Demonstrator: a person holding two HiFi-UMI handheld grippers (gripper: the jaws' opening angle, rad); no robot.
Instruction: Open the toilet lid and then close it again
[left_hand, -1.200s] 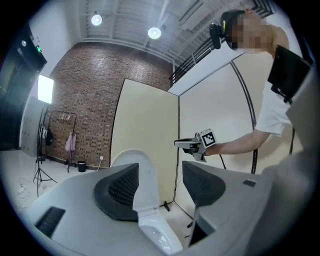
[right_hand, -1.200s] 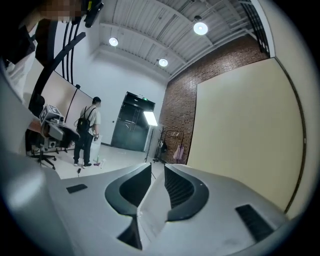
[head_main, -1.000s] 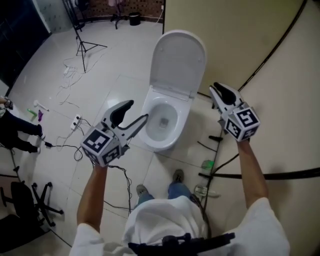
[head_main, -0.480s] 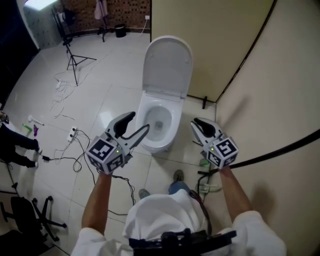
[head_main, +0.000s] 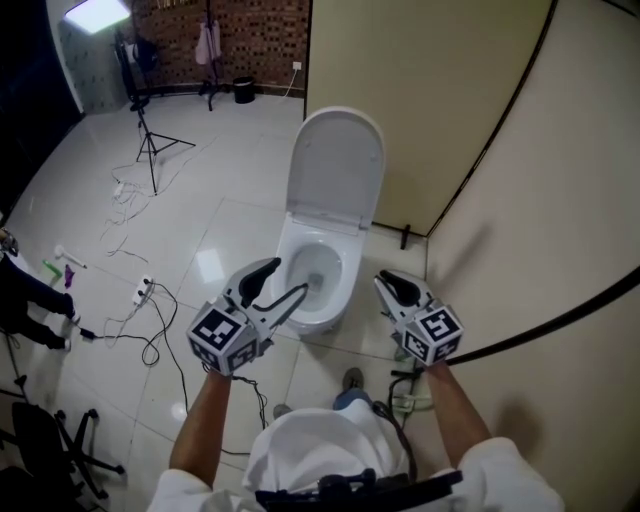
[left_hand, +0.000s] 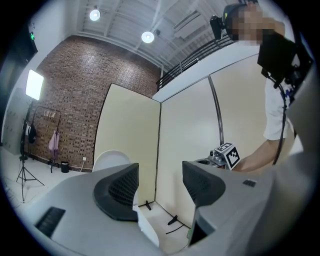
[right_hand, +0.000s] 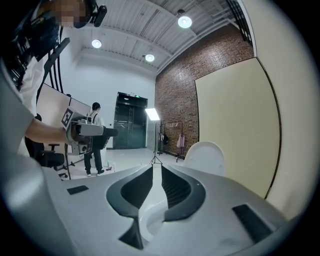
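The white toilet stands against the beige partition with its lid (head_main: 336, 162) raised upright and the bowl (head_main: 316, 272) uncovered. My left gripper (head_main: 282, 281) hovers at the bowl's front left rim, open and empty; in the left gripper view (left_hand: 160, 187) the lid (left_hand: 111, 159) shows beyond its left pad. My right gripper (head_main: 386, 284) hangs at the bowl's front right, clear of the rim. Its jaws have just closed the last bit and meet with nothing between them (right_hand: 156, 174); the lid (right_hand: 205, 155) stands ahead of it and the bowl's rim (right_hand: 149, 221) below.
Beige partition walls (head_main: 430, 100) close in behind and to the right, with a black rail (head_main: 560, 312) across the right wall. Cables and a power strip (head_main: 140, 294) lie on the tiles at left. A light tripod (head_main: 150, 130) stands farther back; an office chair (head_main: 40, 440) sits at bottom left.
Both grippers have drawn back and down from the toilet. The right one left its place beside the raised lid and now sits low by the bowl's front. The lid stays up.
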